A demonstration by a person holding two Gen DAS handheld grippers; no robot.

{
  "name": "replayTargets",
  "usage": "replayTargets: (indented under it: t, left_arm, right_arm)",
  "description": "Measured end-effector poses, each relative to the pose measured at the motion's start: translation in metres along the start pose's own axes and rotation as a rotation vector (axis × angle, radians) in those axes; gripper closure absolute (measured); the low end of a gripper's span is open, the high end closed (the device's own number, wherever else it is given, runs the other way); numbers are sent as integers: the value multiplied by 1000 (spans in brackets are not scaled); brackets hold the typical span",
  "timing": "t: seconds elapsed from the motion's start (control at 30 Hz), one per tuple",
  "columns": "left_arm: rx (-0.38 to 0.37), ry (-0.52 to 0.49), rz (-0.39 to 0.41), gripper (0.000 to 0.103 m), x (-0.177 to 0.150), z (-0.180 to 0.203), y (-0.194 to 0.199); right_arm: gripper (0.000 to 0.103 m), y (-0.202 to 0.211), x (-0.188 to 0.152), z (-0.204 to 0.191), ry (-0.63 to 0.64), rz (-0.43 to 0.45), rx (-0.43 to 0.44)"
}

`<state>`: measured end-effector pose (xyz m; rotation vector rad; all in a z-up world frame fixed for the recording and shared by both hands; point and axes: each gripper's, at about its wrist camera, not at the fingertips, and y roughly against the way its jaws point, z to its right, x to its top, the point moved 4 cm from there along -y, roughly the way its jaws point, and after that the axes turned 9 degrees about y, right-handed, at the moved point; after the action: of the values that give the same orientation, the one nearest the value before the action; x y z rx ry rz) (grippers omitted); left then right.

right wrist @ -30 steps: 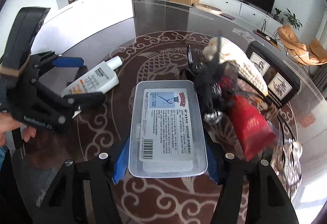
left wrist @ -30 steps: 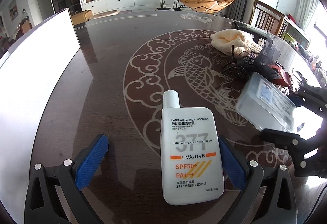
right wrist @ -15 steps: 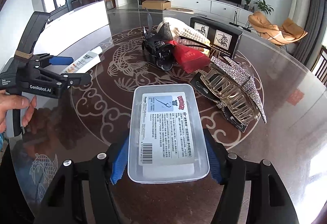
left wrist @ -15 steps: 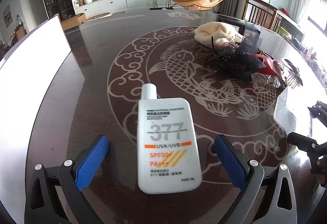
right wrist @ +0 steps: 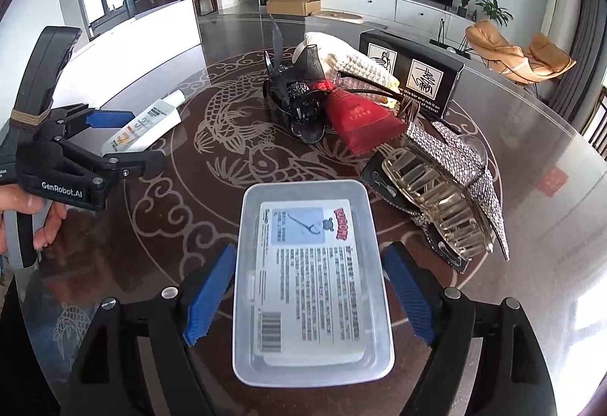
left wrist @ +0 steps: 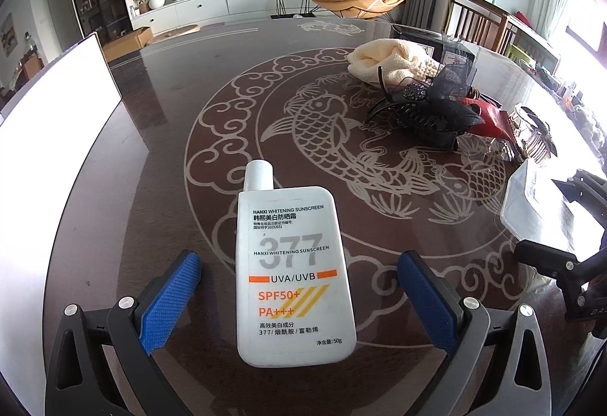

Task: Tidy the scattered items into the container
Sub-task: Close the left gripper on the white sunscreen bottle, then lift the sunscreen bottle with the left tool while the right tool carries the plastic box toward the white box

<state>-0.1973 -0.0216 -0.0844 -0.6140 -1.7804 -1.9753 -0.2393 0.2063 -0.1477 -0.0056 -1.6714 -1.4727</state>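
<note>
Nothing is packed yet. The right gripper has jaws opening around the clear plastic box on the counter; the left gripper, jaws spread, straddles the sunscreen tube, and hair clips lie scattered

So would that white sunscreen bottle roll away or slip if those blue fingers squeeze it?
Probably not roll: the sunscreen bottle is flat and lies label-up on the glossy table. It might skid when nudged, since that surface looks slick. Its smooth plastic could slip, though the ribbed blue fingers should help.
</note>
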Motion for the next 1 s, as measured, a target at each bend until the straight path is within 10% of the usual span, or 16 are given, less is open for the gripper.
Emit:
replayTargets:
  t: [0.47,0.6,1.0]
  left_arm:
    - [2,2,-2,0,0,0,0]
    - [-5,4,50,52,-1,2,11]
    - [-17,-19,52,52,-37,16,39]
  right_arm:
    - [20,-3,5,0,-6,-1,-4]
    - [20,-2,4,0,-6,-1,-5]
    - [20,-2,2,2,-13,-1,-10]
